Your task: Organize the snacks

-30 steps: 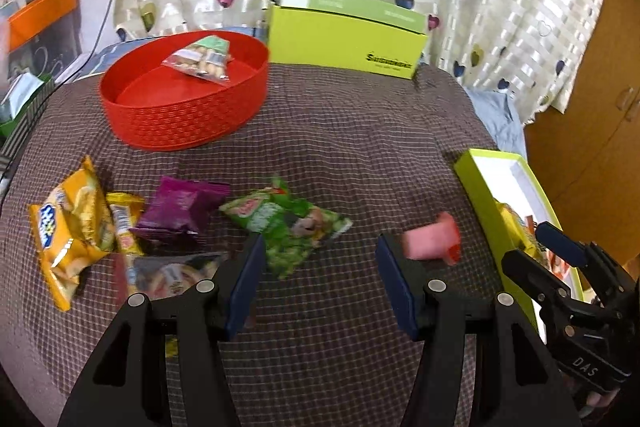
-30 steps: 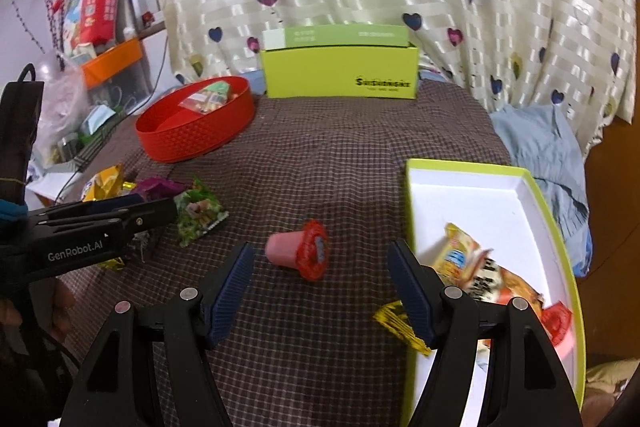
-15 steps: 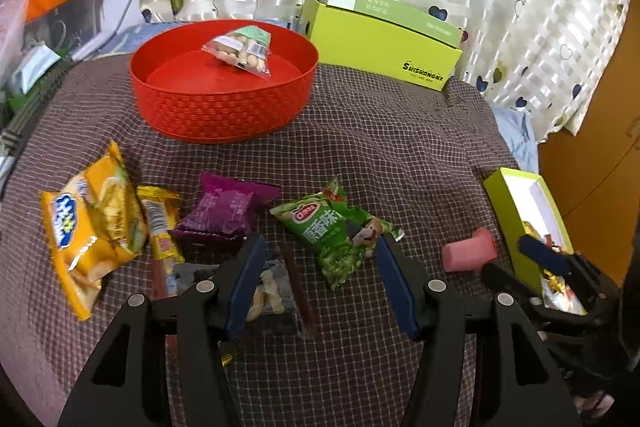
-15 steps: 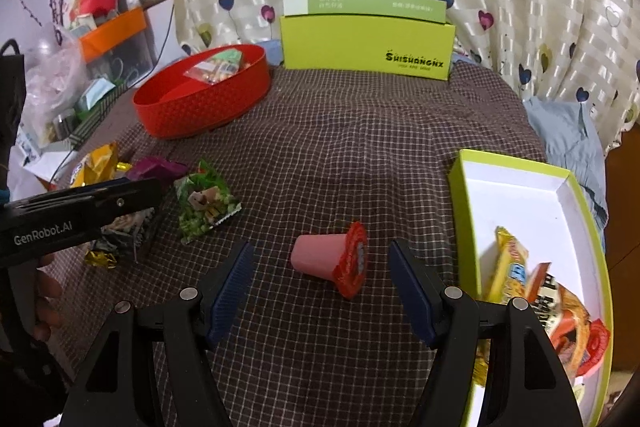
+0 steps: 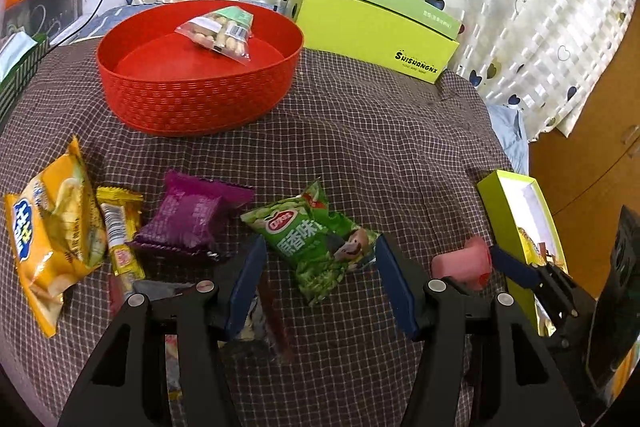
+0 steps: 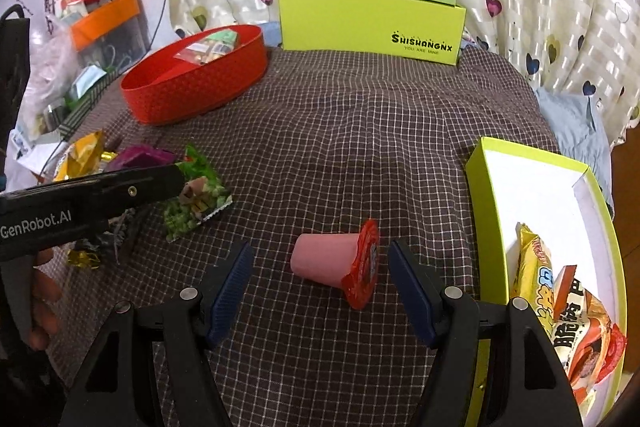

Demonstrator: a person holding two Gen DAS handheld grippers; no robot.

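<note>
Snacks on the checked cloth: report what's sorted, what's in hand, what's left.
Sorted: a peanut bag in the red basket and several packets in the green box lid. In hand: nothing; the left gripper brackets the green pea packet, the right gripper the pink jelly cup. Left: those plus the purple and yellow packets.

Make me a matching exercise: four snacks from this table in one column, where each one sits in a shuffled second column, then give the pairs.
1. peanut bag
2. pink jelly cup
3. green pea packet
4. purple packet

A. between the open right gripper fingers, on its side
B. in the red basket
C. beside a yellow bar
D. between the open left gripper fingers

Pairs: 1-B, 2-A, 3-D, 4-C
</note>
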